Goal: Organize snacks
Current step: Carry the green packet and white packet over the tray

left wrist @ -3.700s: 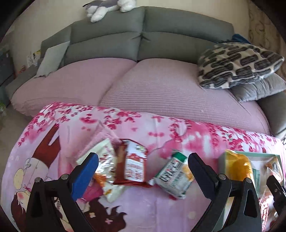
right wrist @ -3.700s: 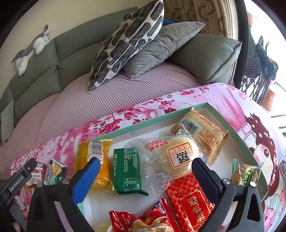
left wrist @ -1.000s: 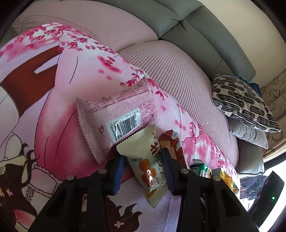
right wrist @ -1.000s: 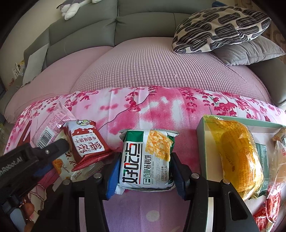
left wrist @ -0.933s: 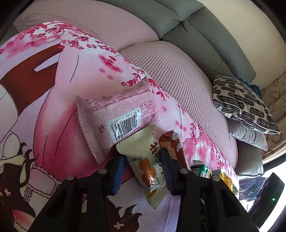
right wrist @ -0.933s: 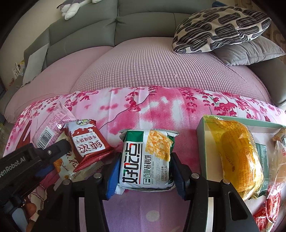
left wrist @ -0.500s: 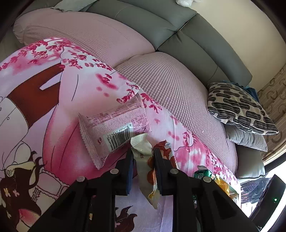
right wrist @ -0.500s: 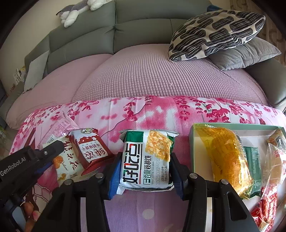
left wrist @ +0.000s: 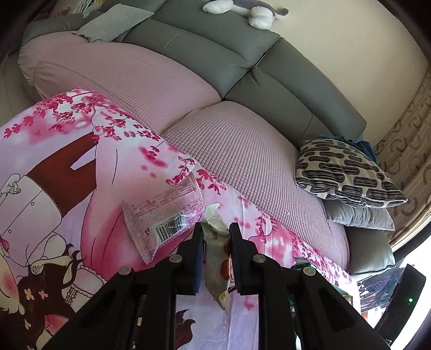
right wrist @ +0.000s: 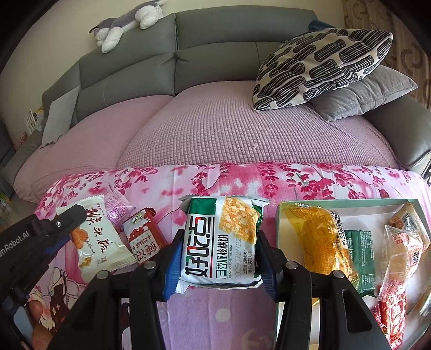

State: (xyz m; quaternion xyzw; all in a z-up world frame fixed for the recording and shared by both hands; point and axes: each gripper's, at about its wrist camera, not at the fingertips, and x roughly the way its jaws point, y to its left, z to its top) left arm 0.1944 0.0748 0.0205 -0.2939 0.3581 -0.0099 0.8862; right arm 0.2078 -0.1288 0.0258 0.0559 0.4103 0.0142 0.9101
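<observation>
My left gripper (left wrist: 215, 231) is shut on a cream snack packet (left wrist: 216, 251), held edge-on and lifted off the pink cloth; from the right wrist view this packet (right wrist: 98, 242) shows its orange print. My right gripper (right wrist: 219, 242) is shut on a green-and-white biscuit packet (right wrist: 221, 239), raised above the cloth. A pink wrapped bar (left wrist: 164, 218) lies on the cloth beside the left fingers. A red packet (right wrist: 144, 237) lies between the two grippers. A green-rimmed tray (right wrist: 280, 223) at the right holds a yellow packet (right wrist: 317, 237) and several other snacks.
The pink flowered cloth (right wrist: 242, 177) covers the surface in front of a grey sofa with pink seat covers (right wrist: 229, 126). A patterned pillow (right wrist: 320, 62) and a grey pillow (right wrist: 363, 94) lie at the right. A plush toy (right wrist: 126, 24) rests on the sofa back.
Both grippers were open, then closed on packets. The left one has pinched the cream packet tighter and lifted it, turning it edge-on. The right one has raised the green-and-white packet.
</observation>
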